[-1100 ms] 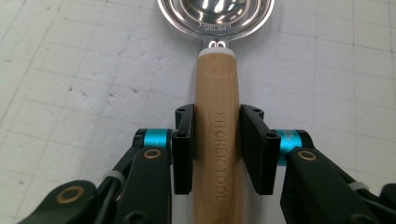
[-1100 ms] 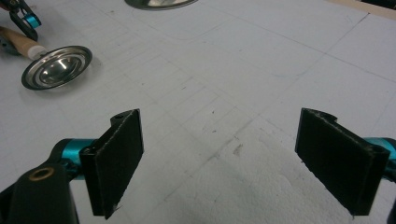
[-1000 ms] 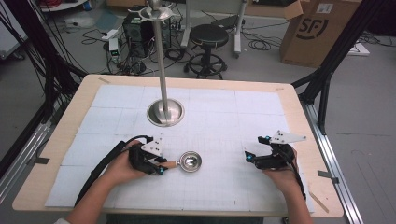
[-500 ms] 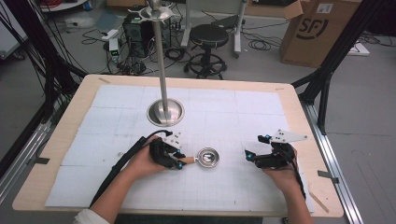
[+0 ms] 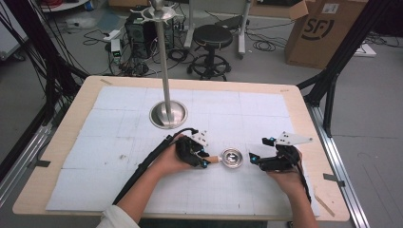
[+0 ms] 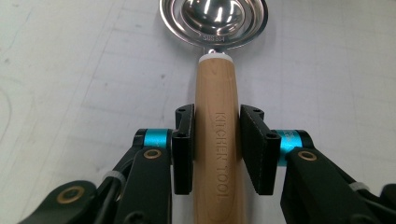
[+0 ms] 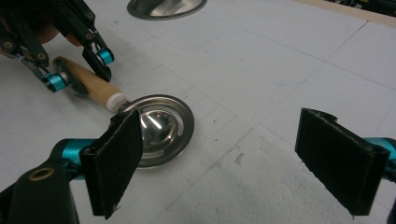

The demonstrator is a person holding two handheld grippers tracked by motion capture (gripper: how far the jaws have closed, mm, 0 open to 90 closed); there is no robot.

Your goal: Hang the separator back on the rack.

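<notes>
Wooden-handled steel ladle (image 5: 228,157) lay near-centre on the table (image 5: 62,142), its handle clamped in the left claw (image 5: 205,158) for control, while the right claw (image 5: 253,158), spread apart, waited just beside its bowl.

Robotics lab, data-recording rig.
Pale wooden table (image 5: 62,142) under a gridded white paper mat (image 5: 266,114), framed by black metal struts (image 5: 335,71); polished steel pole on a round base (image 5: 167,114). Behind: grey floor with tangled black cables (image 5: 266,45), black round stool (image 5: 214,35), brown cardboard box (image 5: 323,31), computer tower (image 5: 138,28).
</notes>
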